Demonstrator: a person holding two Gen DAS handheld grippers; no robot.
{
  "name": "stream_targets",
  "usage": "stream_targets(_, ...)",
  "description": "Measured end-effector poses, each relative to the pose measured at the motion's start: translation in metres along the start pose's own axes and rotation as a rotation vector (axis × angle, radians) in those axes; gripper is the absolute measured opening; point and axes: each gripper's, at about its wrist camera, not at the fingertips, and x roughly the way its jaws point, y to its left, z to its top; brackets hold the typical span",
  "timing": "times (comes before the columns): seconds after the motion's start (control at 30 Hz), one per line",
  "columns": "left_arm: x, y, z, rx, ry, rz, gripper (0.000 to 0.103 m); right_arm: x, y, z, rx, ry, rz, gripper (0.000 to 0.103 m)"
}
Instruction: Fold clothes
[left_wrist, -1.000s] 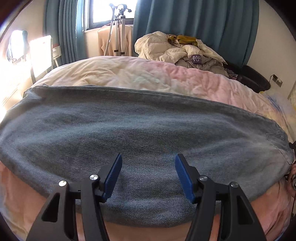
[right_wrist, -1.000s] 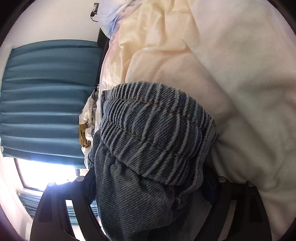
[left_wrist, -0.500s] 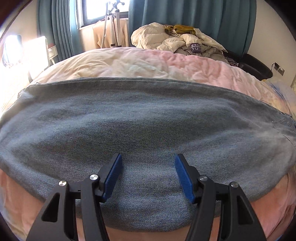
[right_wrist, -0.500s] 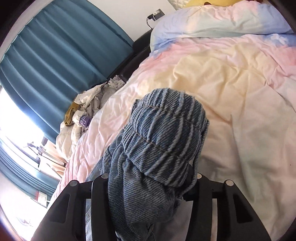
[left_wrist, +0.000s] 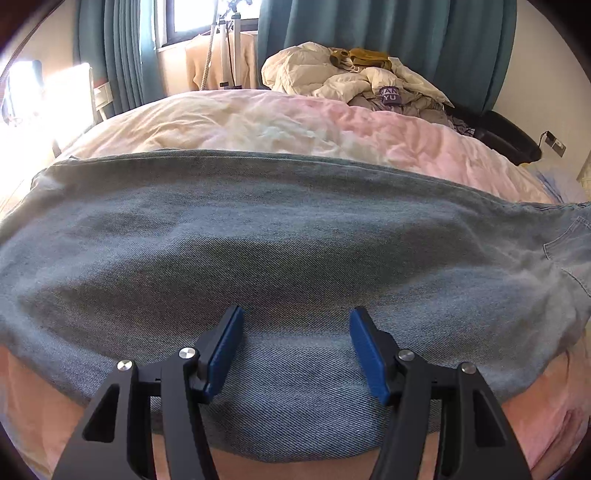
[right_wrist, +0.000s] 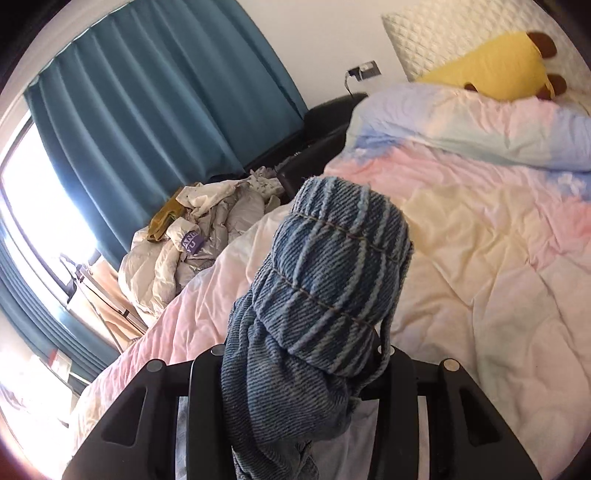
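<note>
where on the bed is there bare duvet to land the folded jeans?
Free: duvet between the jeans far edge and the clothes pile; also the pastel stretch toward the pillows. Crowded: the pile itself, and the head end with the yellow plush. Right gripper grips bunched denim.

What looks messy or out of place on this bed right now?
A rumpled heap of clothes and bedding sits unfolded at the far side of the bed. One end of the jeans is bunched in a wad inside the right gripper, while the rest lies flat on the quilt. The left gripper is open over them.
</note>
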Motion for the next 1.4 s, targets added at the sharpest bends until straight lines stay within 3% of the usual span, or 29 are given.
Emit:
stream_targets(0.2, -0.018, 0.012, 0.01, -0.033, -0.06, -0.024, 0.061, -0.048, 0.079, 0.004, -0.195, -0.081, -0.005, 0.036)
stream_targets(0.37, -0.032, 0.032, 0.023, -0.103, -0.099, -0.049, 0.061, -0.075, 0.146, -0.016, -0.333, -0.149, -0.007, 0.032)
stream_targets(0.47, -0.043, 0.048, 0.03, -0.159, -0.132, -0.07, 0.061, -0.083, 0.186, -0.035, -0.4, -0.177, 0.001, 0.031)
stream_targets(0.67, -0.054, 0.075, 0.032, -0.251, -0.181, -0.034, 0.061, -0.089, 0.255, -0.089, -0.53, -0.199, 0.038, 0.03)
stream_targets(0.8, -0.062, 0.092, 0.035, -0.326, -0.216, -0.07, 0.061, -0.088, 0.292, -0.135, -0.607, -0.197, 0.064, 0.029)
stream_targets(1.0, -0.066, 0.112, 0.033, -0.402, -0.247, -0.07, 0.061, -0.06, 0.328, -0.229, -0.724, -0.104, 0.094, 0.028)
stream_targets(1.2, -0.067, 0.13, 0.032, -0.466, -0.273, -0.093, 0.061, -0.03, 0.339, -0.328, -0.918, -0.018, 0.099, 0.028)
stream_targets(1.3, -0.064, 0.134, 0.033, -0.485, -0.274, -0.101, 0.061, -0.024, 0.339, -0.347, -0.976, -0.013, 0.093, 0.028)
stream_targets(1.4, -0.064, 0.136, 0.035, -0.488, -0.278, -0.08, 0.061, -0.034, 0.336, -0.339, -0.969, -0.024, 0.106, 0.028)
